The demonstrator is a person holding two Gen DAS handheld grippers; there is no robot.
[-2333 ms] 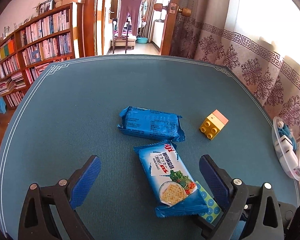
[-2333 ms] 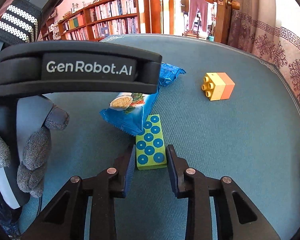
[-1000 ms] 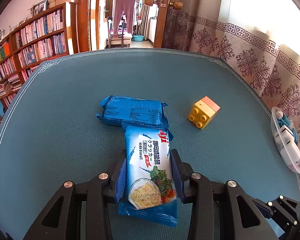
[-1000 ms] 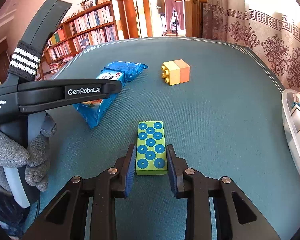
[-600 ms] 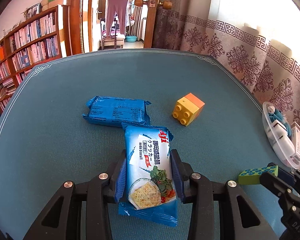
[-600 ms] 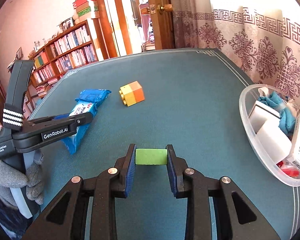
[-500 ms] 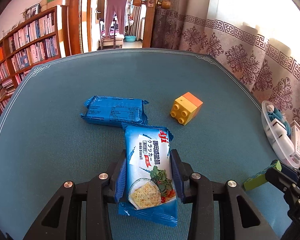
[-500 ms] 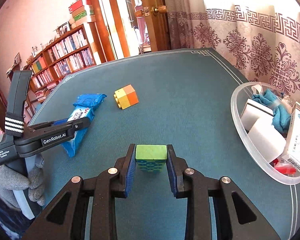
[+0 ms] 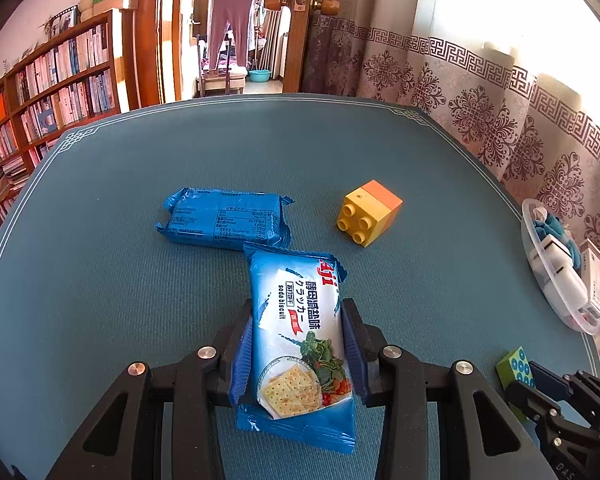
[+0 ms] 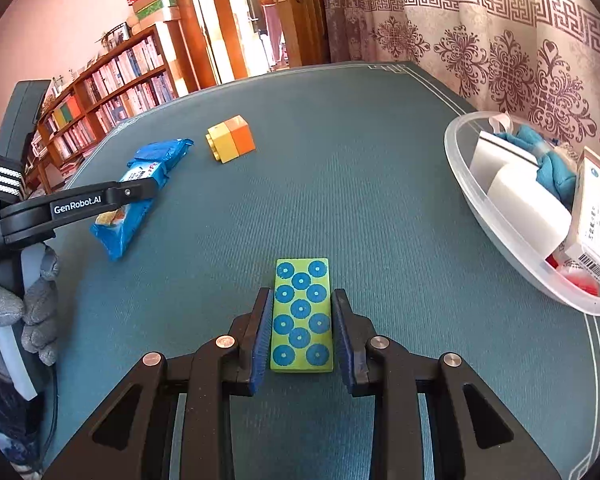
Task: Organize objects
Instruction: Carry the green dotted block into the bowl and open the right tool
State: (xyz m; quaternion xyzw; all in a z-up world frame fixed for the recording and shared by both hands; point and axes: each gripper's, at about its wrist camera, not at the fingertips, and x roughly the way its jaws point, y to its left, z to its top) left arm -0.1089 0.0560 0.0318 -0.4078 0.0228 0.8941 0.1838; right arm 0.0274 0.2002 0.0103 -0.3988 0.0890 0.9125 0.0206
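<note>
Crackers in a blue soda-biscuit packet [image 9: 300, 344] sat clamped between the blue pads of the left gripper [image 9: 298, 354], the packet's printed face up and its far end pointing toward the middle of the table [image 9: 140, 320]. Touching that far end lay a second blue packet [image 9: 224, 222], label side down and set crosswise to the first. Just beyond, toward the table's right edge, a yellow and orange toy brick [image 9: 368, 212] lay on its side with its studs facing the camera.

On the other hand, the right gripper [image 10: 302, 338] was clenched on a green block with blue dots [image 10: 302, 316], dotted face up, held near the table's right edge. In the right wrist view a gloved hand [image 10: 16, 316] gripped the left tool's handle at the left side. A clear plastic bowl [image 10: 496, 216] stood at the right edge of the table, close to the block but apart from it, holding white boxes, a blue cloth and a labelled carton. Past the far edge stood a bookshelf [image 9: 48, 96] and a patterned curtain [image 9: 480, 100].
</note>
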